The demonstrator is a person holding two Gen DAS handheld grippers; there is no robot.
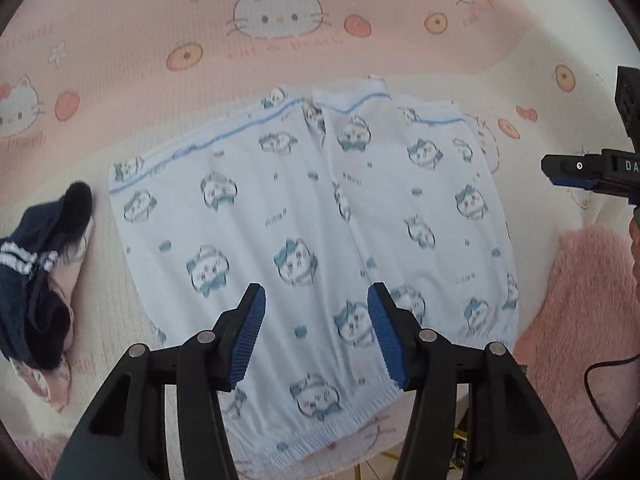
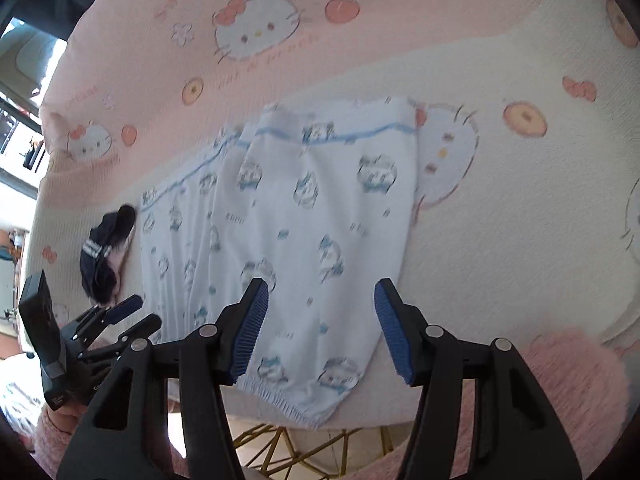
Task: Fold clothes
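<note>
Soft, light cotton trousers [image 1: 304, 232] lie flat on the pink cartoon-print bed cover [image 1: 160, 20], limp enough to bunch, so I judge their elastic cuffs the best hold for my left hand-held gripper [image 1: 316, 336] and right hand-held gripper [image 2: 320, 328], both hovering empty, jaws apart.

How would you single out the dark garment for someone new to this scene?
Start at the pink and cream cartoon-cat bed cover. The large pale blue cat-print pyjama trousers lie spread on it; beside their left edge is the crumpled navy garment with white stripes, the only dark, unfolded heap.
</note>
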